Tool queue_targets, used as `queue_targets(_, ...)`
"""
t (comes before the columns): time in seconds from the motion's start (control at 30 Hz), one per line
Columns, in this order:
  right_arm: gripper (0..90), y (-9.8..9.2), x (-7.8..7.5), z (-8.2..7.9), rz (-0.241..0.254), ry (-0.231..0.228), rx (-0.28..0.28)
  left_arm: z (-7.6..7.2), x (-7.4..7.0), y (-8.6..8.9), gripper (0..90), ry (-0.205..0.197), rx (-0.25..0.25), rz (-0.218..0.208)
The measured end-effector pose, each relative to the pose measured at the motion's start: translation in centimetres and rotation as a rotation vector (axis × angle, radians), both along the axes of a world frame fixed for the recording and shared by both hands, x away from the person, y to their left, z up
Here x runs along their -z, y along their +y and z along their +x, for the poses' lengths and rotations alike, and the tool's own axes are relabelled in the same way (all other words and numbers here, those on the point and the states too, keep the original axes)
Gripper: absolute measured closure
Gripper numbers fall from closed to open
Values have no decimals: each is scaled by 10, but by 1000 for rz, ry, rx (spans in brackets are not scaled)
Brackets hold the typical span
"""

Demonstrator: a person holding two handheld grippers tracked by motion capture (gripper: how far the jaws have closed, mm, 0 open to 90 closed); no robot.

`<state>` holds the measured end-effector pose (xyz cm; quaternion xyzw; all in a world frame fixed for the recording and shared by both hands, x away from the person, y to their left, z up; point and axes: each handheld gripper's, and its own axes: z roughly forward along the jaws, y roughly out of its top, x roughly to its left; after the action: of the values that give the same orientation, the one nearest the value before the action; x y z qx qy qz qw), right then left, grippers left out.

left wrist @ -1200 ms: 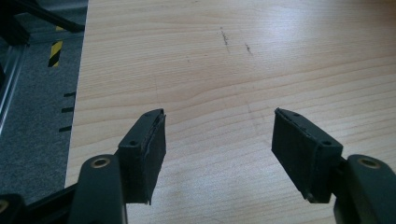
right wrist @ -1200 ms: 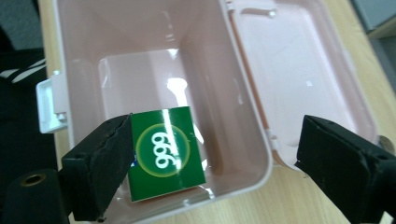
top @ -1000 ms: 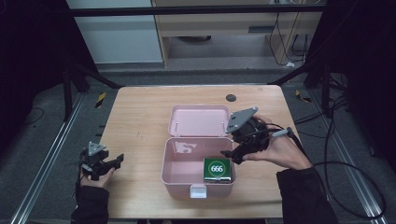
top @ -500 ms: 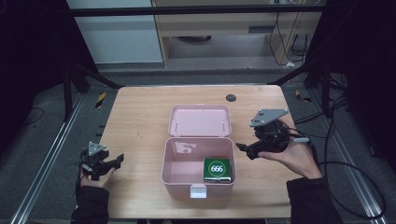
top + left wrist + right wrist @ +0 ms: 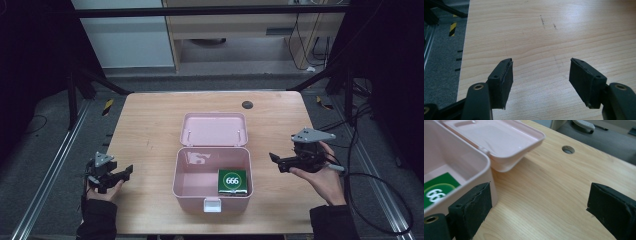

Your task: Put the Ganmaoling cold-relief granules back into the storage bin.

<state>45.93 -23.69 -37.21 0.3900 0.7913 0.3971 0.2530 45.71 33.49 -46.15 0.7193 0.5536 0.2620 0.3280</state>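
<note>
A light wooden desk [image 5: 150, 130] carries a pink plastic box [image 5: 212, 192] at its middle, seen from above. The box stands open, its hinged lid [image 5: 214, 129] laid back flat on the desk behind it. Inside the box, in the corner nearest the person's right, lies a green packet [image 5: 232, 181] with the white number 666 in a circle on top. A white latch [image 5: 212, 205] sits on the box's front wall. A small round hole [image 5: 247, 105] marks the desk near its far edge.

The right hand-held gripper [image 5: 280, 162] hovers just to the right of the box, apart from it, with its jaws pointing toward the box wall. Its jaws are spread wide with nothing between them. In the right gripper view, the box wall and lid rim appear beside the left jaw, with bare wood between the two pads.

The left hand-held gripper [image 5: 122, 174] rests near the desk's front left edge, well apart from the box. Its jaws are also spread, released, over bare wood.
</note>
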Motion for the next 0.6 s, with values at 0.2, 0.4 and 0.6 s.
queue_targets(0.2, 57, -18, 41, 3, 17, 8, 108, 0, 0, 0, 353, 0, 1, 1)
queue_targets(0.4, 53, -29, 61, 6, 16, 18, 173, 0, 0, 0, 353, 0, 3, 1)
queue_targets(0.6, 38, -37, 84, 8, -19, 50, 222, 0, 2, 0, 354, 3, 3, 1)
